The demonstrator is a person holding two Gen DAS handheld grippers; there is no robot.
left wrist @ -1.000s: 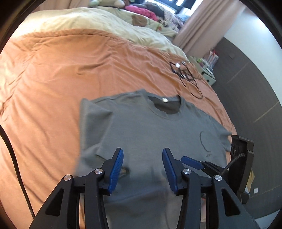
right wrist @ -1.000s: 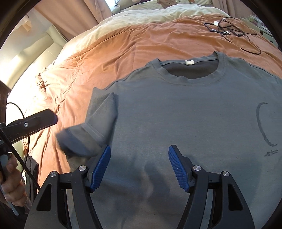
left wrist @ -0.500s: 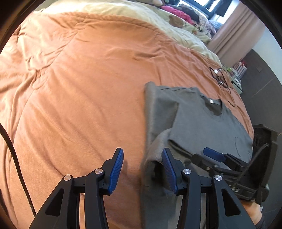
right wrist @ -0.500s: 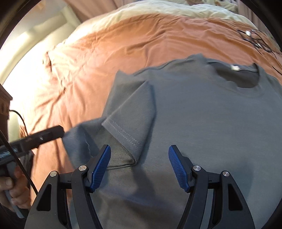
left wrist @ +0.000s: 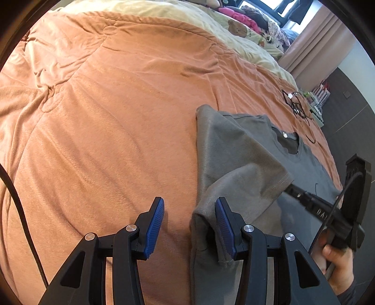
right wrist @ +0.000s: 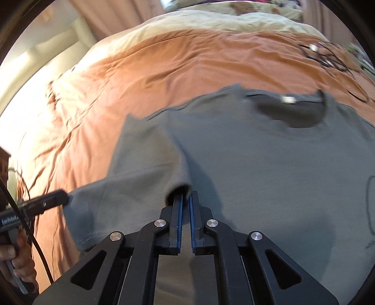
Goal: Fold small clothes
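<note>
Item: grey T-shirt (right wrist: 269, 169), short-sleeved, spread front-up on orange bedspread (left wrist: 105, 117). Neckline at far end, away from both tools; hem end nearest, running under right tool.

Left sleeve (left wrist: 234, 164): turned inward over chest panel, cuff hem with its stitching resting on body fabric. Counted as first fold, loosely laid, not flattened.

Right tool (right wrist: 185, 201): jaws just closed; now clenched, with only a narrow slit between blue pads. Tips buried at the mouth of the folded sleeve's cuff; fabric apparently pinched there, exact layer hidden by cloth. Seen also from left view as a dark finger reaching in from the right at the cuff edge.

Left tool (left wrist: 188, 220): released, jaws half apart. Side edge of shirt bunched and standing up between pads, draped against right-hand pad (left wrist: 223, 225); other pad (left wrist: 153, 225) over bare bedspread, no squeeze visible.

Other stock: tangle of black cable (left wrist: 296, 106) on bedspread, well beyond neckline. Cream quilt (left wrist: 192, 16) further off.

Progress, by judgement: early. One sleeve in; opposite sleeve, both side panels and the bottom-to-top fold outstanding. Sleeve fold likely needs smoothing.
</note>
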